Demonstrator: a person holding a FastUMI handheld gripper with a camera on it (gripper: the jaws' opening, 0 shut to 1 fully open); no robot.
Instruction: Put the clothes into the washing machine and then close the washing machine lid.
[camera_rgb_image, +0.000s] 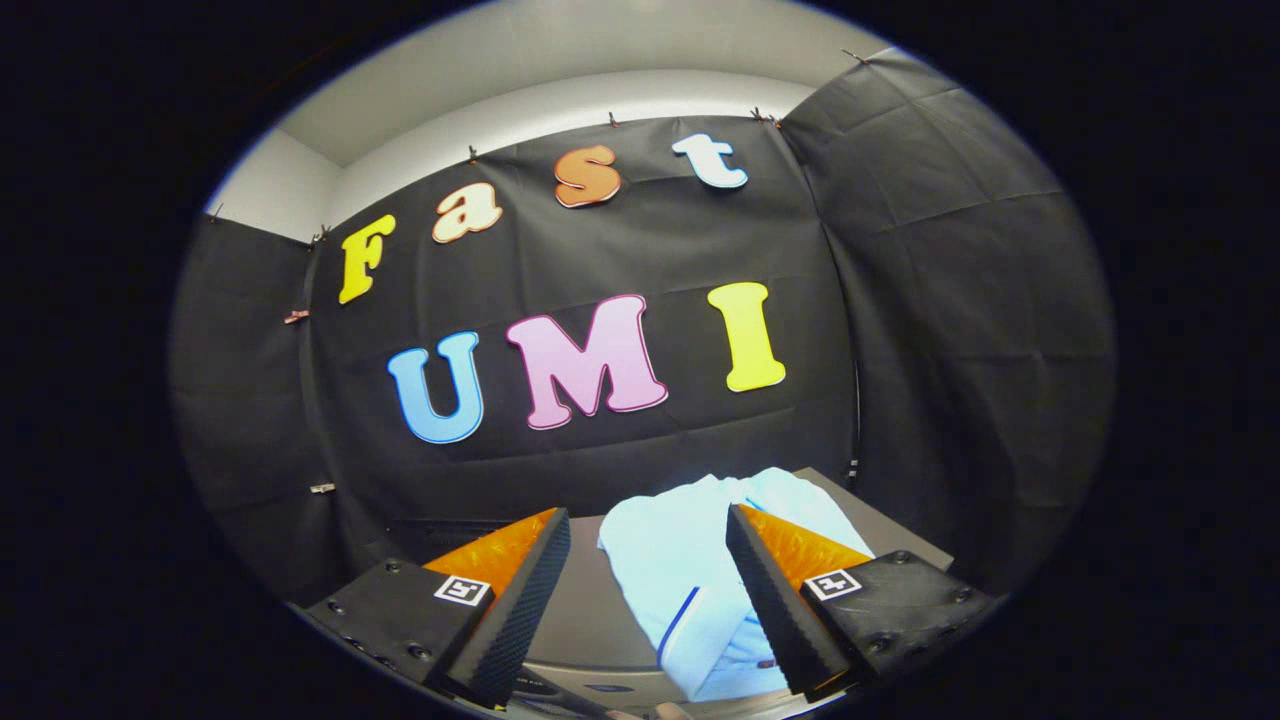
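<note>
Your gripper (648, 530): fingers stood apart, gripping nothing | pale blue cloth garment (680, 560) lay between them on the grey flat surface (585, 610).

Pale-blue garment (680, 560) (dark-blue trim) crumpled atop grey washing machine lid (590, 620), btwn spread jaws

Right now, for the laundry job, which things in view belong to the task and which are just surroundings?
Belongs to the job:
- pale blue garment, lying on the grey surface, between the fingers and beyond them
- grey washing machine top under the garment
- gripper, fingers open, pressing on nothing

Just surroundings:
- black cloth wall of the booth
- clips holding the cloth
</note>
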